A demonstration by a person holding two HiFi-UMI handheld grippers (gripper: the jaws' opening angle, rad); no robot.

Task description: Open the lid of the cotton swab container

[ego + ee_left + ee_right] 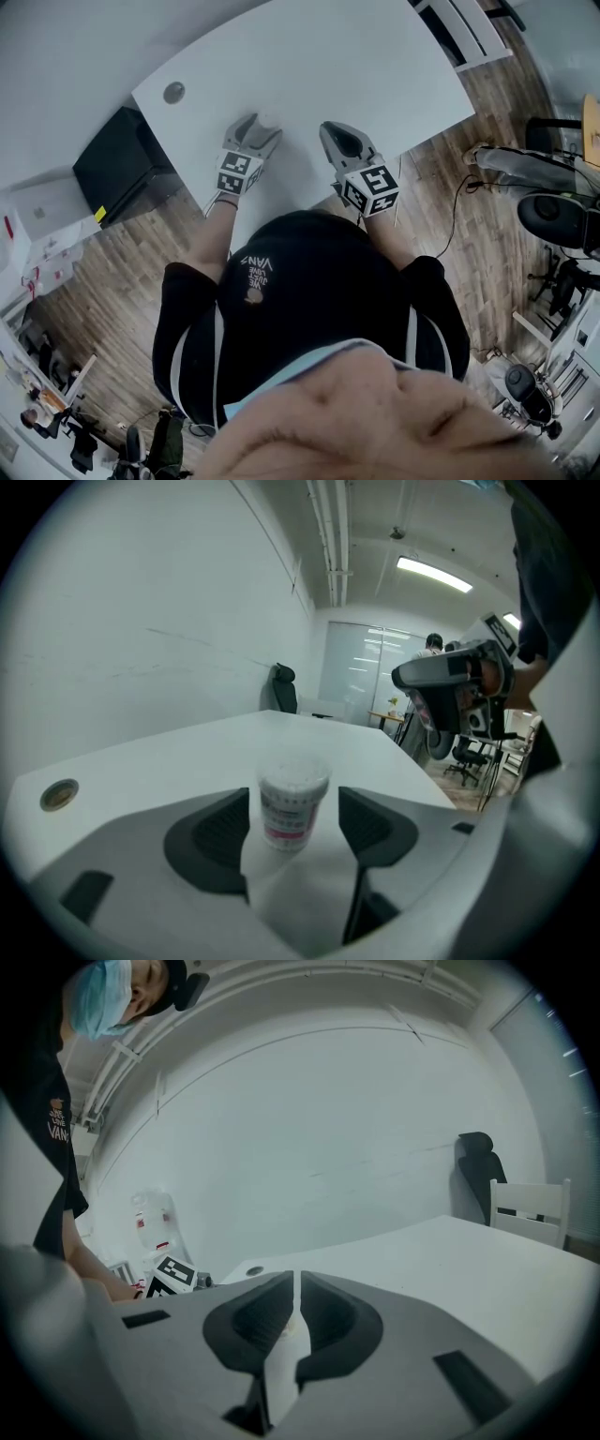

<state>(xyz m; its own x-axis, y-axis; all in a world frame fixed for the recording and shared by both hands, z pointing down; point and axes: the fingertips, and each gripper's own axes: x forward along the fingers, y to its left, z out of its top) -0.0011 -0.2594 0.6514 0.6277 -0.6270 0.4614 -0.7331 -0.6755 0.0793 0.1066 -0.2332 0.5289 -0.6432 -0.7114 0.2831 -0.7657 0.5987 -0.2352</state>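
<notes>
The left gripper [256, 128] is holding its jaws wide apart. Its dark, ribbed, rubbery pads [211, 841] are flanking the cotton swab container [292, 808] without pressing on it; a sliver of space is showing on each side, wider on the right. The container is standing upright between them on the table [187, 752]. It is a small round tub of cloudy translucent plastic, tapering slightly toward the base and wearing a pink and white label [286, 819]. The lid [294, 772] is looking frosted and speckled white, and it appears to be sitting in place, so the opening itself is not yet done. As I judge it, the work is only at the framing stage: the tub needs clamping before the lid can be worked off.

The right gripper [293, 1288] is keeping its jaws closed, with nothing visible between them, and is hovering well apart from the tub.

Farther out, the table is showing as smooth matte white, with a round metallic grommet [59, 795] set into it. A dark office chair [284, 688] is standing beyond the far edge.
</notes>
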